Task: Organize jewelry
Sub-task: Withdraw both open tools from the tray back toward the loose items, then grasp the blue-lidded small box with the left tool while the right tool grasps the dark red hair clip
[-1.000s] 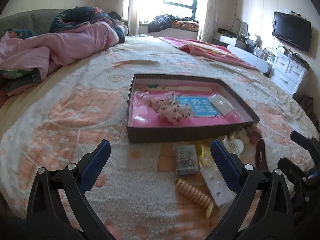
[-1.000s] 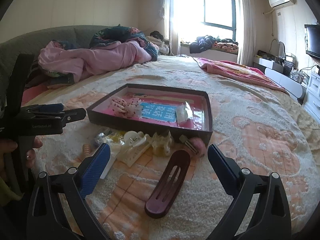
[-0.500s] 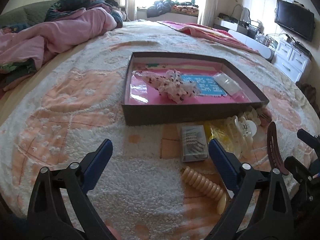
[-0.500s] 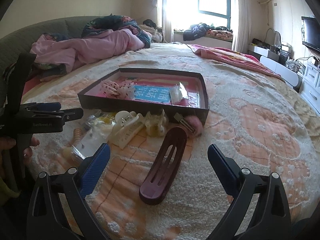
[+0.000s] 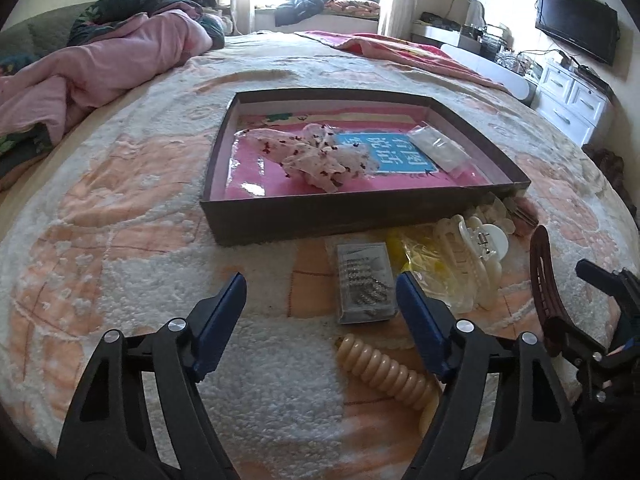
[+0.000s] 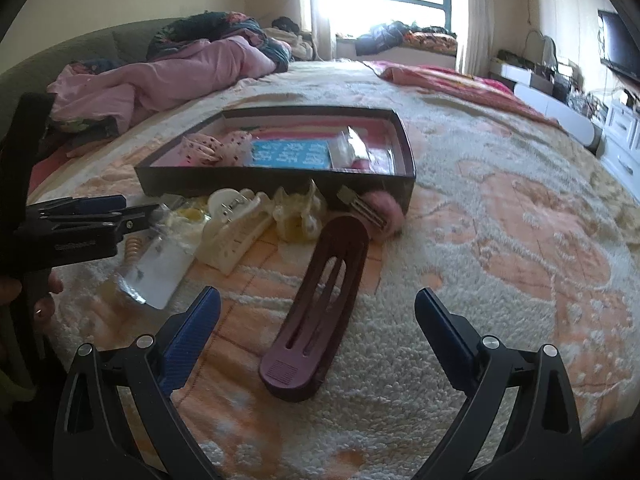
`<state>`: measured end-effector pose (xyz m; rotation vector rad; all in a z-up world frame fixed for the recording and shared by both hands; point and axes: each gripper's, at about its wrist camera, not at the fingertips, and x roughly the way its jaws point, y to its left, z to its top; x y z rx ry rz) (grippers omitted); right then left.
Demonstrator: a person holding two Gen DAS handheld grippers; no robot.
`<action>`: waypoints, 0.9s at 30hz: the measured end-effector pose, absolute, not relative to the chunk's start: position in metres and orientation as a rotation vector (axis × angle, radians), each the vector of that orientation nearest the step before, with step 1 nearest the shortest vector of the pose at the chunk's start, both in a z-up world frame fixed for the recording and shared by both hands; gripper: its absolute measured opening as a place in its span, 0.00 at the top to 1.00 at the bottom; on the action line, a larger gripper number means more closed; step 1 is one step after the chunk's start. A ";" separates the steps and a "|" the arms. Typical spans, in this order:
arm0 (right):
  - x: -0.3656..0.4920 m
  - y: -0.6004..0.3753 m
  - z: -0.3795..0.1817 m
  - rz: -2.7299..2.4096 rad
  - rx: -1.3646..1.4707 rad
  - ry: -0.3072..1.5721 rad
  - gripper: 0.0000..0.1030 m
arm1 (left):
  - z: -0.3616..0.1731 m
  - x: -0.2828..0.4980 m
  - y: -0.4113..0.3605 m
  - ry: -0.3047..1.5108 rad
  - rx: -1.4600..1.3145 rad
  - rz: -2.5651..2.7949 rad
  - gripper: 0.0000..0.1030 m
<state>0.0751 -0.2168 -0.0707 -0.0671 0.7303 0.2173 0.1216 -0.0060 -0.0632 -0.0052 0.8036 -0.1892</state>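
Hair accessories beside a shallow box (image 5: 256, 222) on the bed (image 5: 120, 208)

Left hand-held gripper (image 5: 321, 295) has just been closing, jaws still apart and empty; right hand-held gripper (image 6: 317, 317) released, straddling a maroon hair clip (image 6: 320, 300).

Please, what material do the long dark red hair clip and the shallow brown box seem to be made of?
The dark red hair clip looks like moulded plastic with a matte, smooth finish: it has clean slots and a ribbed end pad. The brown box seems to be cardboard, since its walls are thin, flat and dull, with a glossy pink printed lining inside.

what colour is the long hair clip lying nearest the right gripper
Dark maroon; the long hair clip shows best in the right wrist view.
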 end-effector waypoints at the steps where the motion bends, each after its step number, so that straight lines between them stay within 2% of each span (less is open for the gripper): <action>1: 0.077 -0.218 -0.073 0.220 -0.054 0.743 0.09 | -0.063 0.122 -0.007 0.805 -0.006 -0.195 0.35; 3: 0.079 -0.219 -0.076 0.220 -0.052 0.758 0.15 | -0.064 0.123 -0.008 0.810 -0.013 -0.207 0.37; 9: 0.082 -0.213 -0.086 0.202 -0.085 0.782 0.21 | -0.068 0.126 -0.013 0.830 -0.025 -0.235 0.39; 13: 0.080 -0.209 -0.089 0.195 -0.127 0.772 0.29 | -0.071 0.130 -0.015 0.847 -0.030 -0.244 0.46; 17: 0.079 -0.209 -0.087 0.189 -0.144 0.759 0.50 | -0.074 0.135 -0.014 0.861 -0.048 -0.246 0.57; 21: 0.078 -0.209 -0.086 0.210 -0.143 0.755 0.66 | -0.076 0.140 -0.012 0.870 -0.075 -0.253 0.63; 27: 0.078 -0.210 -0.083 0.230 -0.121 0.752 0.69 | -0.073 0.143 -0.009 0.860 -0.119 -0.284 0.72</action>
